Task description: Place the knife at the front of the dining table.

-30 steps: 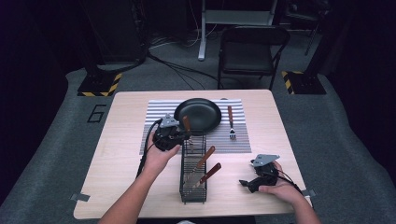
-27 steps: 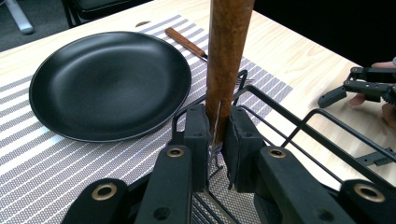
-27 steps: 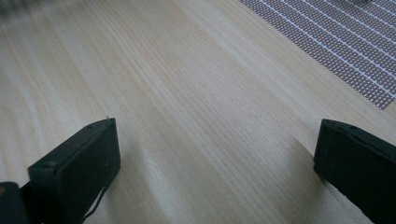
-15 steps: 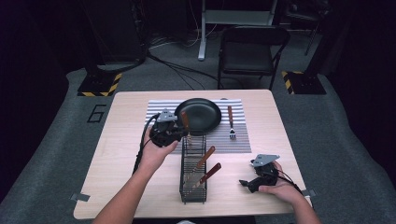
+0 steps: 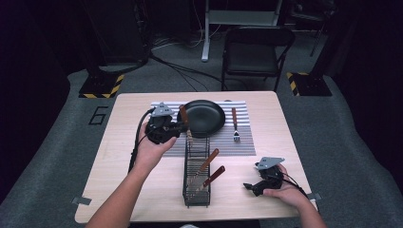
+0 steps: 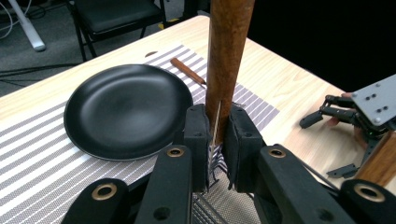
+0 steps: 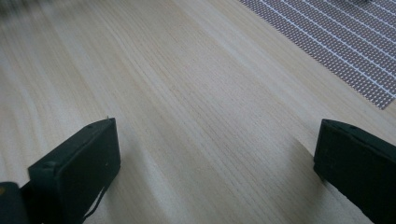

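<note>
My left gripper (image 5: 182,129) is shut on a wooden-handled utensil (image 5: 184,114), held upright above the far end of the black wire basket (image 5: 186,190). In the left gripper view both pads (image 6: 196,135) clamp the lower end of the brown handle (image 6: 229,56), and its metal end hangs below, mostly hidden. Two more wooden-handled utensils (image 5: 209,159) lean in the basket. My right gripper (image 5: 251,186) rests on the table at the front right, and its jaws (image 7: 215,163) stand wide open over bare wood.
A black pan (image 5: 205,118) sits on a striped mat (image 5: 247,142) at the back of the table, just beyond the left gripper. A wooden-handled fork (image 5: 235,124) lies on the mat right of the pan. A folding chair (image 5: 256,52) stands behind the table.
My left gripper has risen with the utensil, drawing it up out of the basket's far end. The right gripper has stayed where it was.
</note>
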`<state>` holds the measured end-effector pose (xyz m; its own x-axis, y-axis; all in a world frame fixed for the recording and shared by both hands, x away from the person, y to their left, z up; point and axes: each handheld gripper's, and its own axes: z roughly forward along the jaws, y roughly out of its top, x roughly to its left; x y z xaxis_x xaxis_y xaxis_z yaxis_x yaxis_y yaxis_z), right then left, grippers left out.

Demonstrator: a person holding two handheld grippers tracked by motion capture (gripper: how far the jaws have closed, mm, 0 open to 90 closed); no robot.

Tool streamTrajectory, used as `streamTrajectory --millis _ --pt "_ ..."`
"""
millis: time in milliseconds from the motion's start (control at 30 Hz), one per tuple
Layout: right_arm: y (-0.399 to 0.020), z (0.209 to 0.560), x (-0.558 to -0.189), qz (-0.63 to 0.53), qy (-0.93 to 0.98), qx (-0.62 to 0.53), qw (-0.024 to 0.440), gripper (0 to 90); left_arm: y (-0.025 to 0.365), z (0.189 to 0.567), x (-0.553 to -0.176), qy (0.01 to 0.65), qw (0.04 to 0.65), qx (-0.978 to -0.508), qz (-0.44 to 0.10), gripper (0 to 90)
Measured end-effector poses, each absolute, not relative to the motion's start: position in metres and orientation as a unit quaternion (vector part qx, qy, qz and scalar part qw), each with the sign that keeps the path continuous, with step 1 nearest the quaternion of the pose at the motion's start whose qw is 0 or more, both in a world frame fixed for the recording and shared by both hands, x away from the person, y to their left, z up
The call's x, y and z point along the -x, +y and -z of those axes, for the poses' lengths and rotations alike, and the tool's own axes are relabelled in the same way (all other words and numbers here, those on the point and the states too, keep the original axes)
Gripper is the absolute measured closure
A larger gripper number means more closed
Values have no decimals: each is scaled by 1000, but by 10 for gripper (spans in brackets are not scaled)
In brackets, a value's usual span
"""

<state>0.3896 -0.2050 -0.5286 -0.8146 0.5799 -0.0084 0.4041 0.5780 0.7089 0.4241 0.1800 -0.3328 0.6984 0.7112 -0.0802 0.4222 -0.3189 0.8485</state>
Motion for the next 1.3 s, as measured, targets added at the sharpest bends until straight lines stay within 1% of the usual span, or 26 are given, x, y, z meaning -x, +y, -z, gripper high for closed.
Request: streamTrajectory --millis 367,733,1000,1300 --pt "-205 529 -390 -364 880 -279 120 0 186 311 -422 355 476 -788 -162 803" --pt "-205 529 -390 -364 880 -280 121 0 202 292 -421 361 477 -781 -181 803" --pt "-205 529 -390 -365 880 -280 121 0 210 295 -427 373 472 -777 -185 803" --pt "-205 529 -390 -364 880 -280 121 0 221 309 -436 397 462 -772 -181 803"
